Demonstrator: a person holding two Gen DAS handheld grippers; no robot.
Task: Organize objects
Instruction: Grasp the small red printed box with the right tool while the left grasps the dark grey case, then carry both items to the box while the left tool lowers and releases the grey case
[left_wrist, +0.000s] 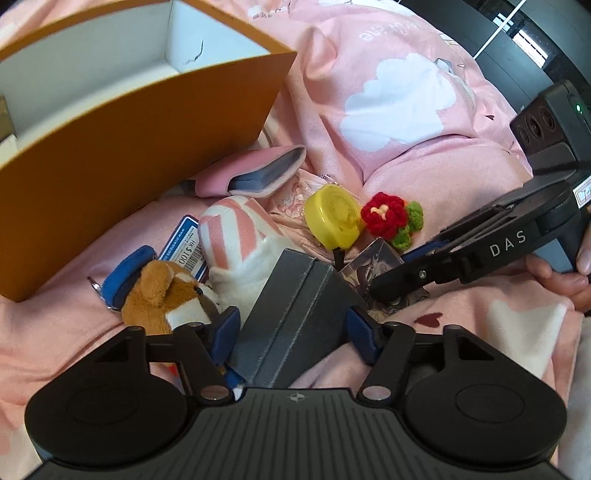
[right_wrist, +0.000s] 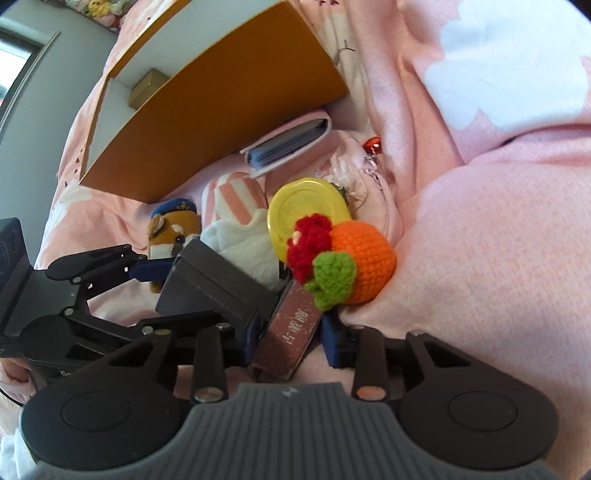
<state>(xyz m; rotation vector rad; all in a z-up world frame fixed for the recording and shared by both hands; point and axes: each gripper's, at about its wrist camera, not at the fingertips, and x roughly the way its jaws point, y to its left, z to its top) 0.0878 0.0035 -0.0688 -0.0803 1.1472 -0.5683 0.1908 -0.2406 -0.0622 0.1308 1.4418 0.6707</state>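
My left gripper (left_wrist: 291, 325) is shut on a grey box (left_wrist: 291, 317), its blue pads against both sides; it also shows in the right wrist view (right_wrist: 210, 284). My right gripper (right_wrist: 290, 339) is shut on a dark red card pack (right_wrist: 290, 332) that lies on the pink bedding. A crocheted orange with a red flower (right_wrist: 354, 254), a yellow round case (left_wrist: 332, 216), a striped sock (left_wrist: 236, 229), a dog plush (left_wrist: 166, 291) and a pink card holder (left_wrist: 255, 173) lie in a heap. The orange storage box (left_wrist: 122, 147) stands open behind.
Pink bedding (left_wrist: 399, 103) with white clouds rises in folds to the right. A small tan box (right_wrist: 146, 88) sits inside the storage box. A blue ticket (left_wrist: 184, 247) lies under the plush. A charm with a red bead (right_wrist: 373, 146) lies by the fold.
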